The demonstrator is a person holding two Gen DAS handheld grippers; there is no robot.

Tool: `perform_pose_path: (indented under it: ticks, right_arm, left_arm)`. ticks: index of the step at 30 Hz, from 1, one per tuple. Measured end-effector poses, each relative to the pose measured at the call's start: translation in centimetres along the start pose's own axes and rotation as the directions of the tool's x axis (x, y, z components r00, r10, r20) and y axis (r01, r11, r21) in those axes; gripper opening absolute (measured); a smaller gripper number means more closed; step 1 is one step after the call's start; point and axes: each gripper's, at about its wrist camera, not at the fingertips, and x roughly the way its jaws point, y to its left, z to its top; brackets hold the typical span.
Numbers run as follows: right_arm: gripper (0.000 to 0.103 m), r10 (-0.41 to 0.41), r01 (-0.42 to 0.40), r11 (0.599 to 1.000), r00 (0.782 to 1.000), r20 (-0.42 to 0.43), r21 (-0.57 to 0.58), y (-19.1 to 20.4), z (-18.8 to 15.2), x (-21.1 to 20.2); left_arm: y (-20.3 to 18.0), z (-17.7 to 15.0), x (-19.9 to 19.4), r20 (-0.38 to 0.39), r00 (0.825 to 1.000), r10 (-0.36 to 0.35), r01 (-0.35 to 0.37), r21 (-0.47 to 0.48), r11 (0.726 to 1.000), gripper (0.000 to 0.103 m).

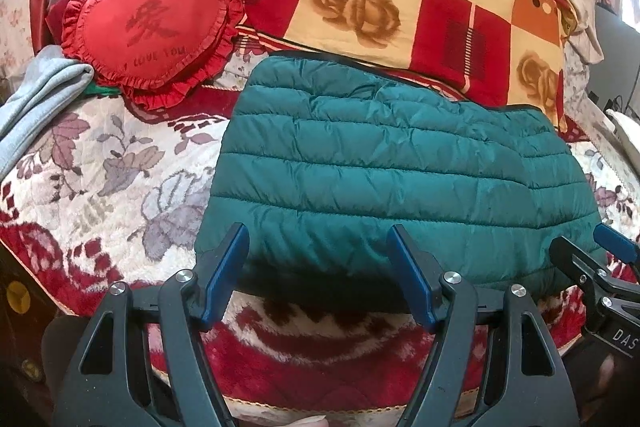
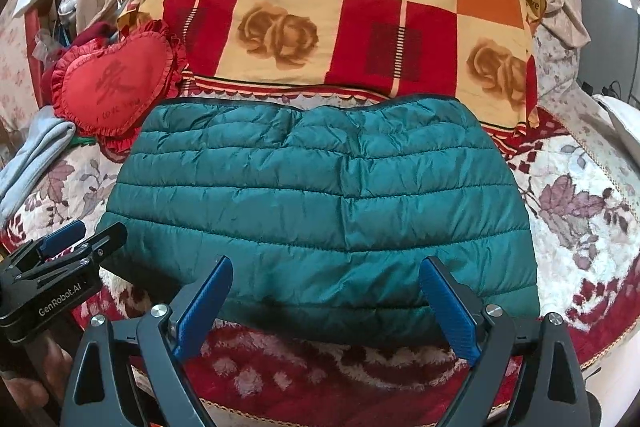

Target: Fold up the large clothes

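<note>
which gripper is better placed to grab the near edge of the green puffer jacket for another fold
Slight edge to the left, though it is close. Both grippers are open and empty. The left gripper sits over the teal jacket near its corner; the right gripper faces mid-hem.

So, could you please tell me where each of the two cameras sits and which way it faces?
Left wrist: on the left gripper, angled down at the teal jacket on the bed; own open fingers, the right gripper at its right edge.
Right wrist: on the right gripper, same downward look; own open fingers, the left gripper and a hand lower left.
Shared: jacket, heart cushion, checked quilt.
</note>
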Motion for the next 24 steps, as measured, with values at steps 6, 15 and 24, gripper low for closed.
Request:
perform_pose_path:
  ticks: [6,15,24]
  right_arm:
    - [0.093,0.009,-0.009,1.000,1.000,-0.013,0.015,-0.17,0.13,0.20]
    - [0.094,0.006,-0.006,1.000,1.000,-0.013,0.007,0.13,0.33,0.29]
    - [0.094,0.007,-0.007,1.000,1.000,-0.018,0.010,0.15,0.31,0.48]
  left_arm:
    - [0.04,0.05,0.11,-0.003,1.000,0.003,-0.003,0.002,1.000,0.072]
    - [0.16,0.03,0.26,-0.009,1.000,0.003,-0.003,0.005,1.000,0.072]
    - [0.36,-0.07,0.37,-0.006,1.000,0.004,-0.004,0.006,1.000,0.072]
